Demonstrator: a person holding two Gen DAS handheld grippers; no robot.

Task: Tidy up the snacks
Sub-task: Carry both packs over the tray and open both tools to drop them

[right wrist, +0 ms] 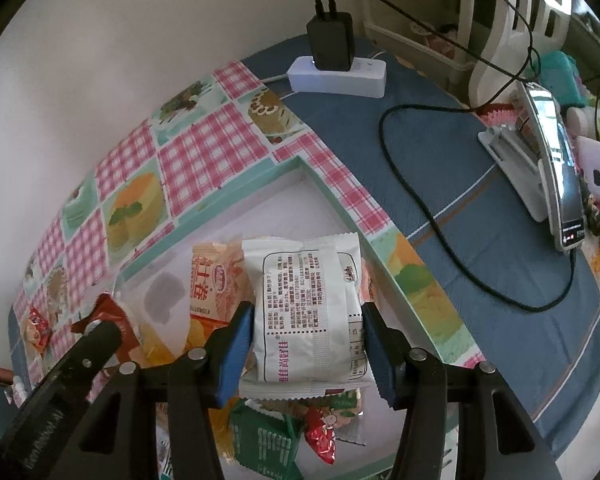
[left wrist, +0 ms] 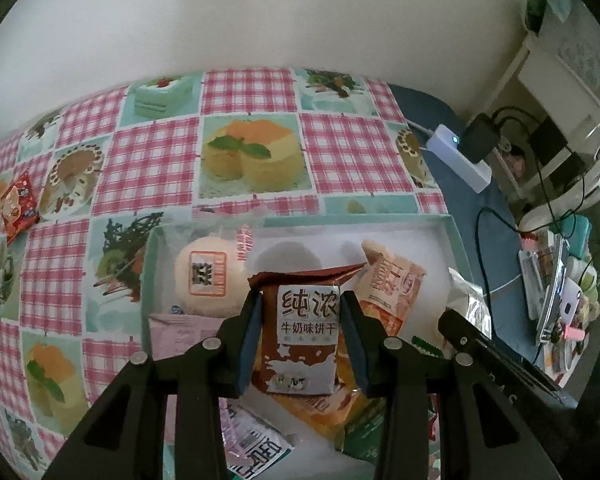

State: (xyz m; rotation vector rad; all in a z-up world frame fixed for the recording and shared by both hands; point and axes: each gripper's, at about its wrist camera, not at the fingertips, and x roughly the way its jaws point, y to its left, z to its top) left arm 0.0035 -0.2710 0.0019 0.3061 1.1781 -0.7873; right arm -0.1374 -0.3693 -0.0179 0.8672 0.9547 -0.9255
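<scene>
My left gripper point(left wrist: 300, 312) is shut on a brown milk biscuit packet point(left wrist: 304, 336) and holds it above a white box with a teal rim point(left wrist: 380, 222). My right gripper point(right wrist: 308, 328) is shut on a white snack packet point(right wrist: 308, 308) above the same box point(right wrist: 292, 164). In the box lie a round bun packet point(left wrist: 208, 276), an orange egg-roll packet point(left wrist: 392, 284), a pink packet point(left wrist: 184, 332), green packets point(right wrist: 264, 440) and a small red sweet point(right wrist: 322, 438). A red snack packet point(left wrist: 18, 206) lies on the tablecloth at far left. The right gripper's arm point(left wrist: 500, 360) shows in the left wrist view.
The box sits on a pink checked tablecloth with cake pictures point(left wrist: 148, 168). To the right, on blue cloth point(right wrist: 480, 240), are a white power strip point(right wrist: 340, 76) with a black charger point(right wrist: 332, 40), black cables point(right wrist: 420, 208), a phone on a stand point(right wrist: 556, 168) and small clutter.
</scene>
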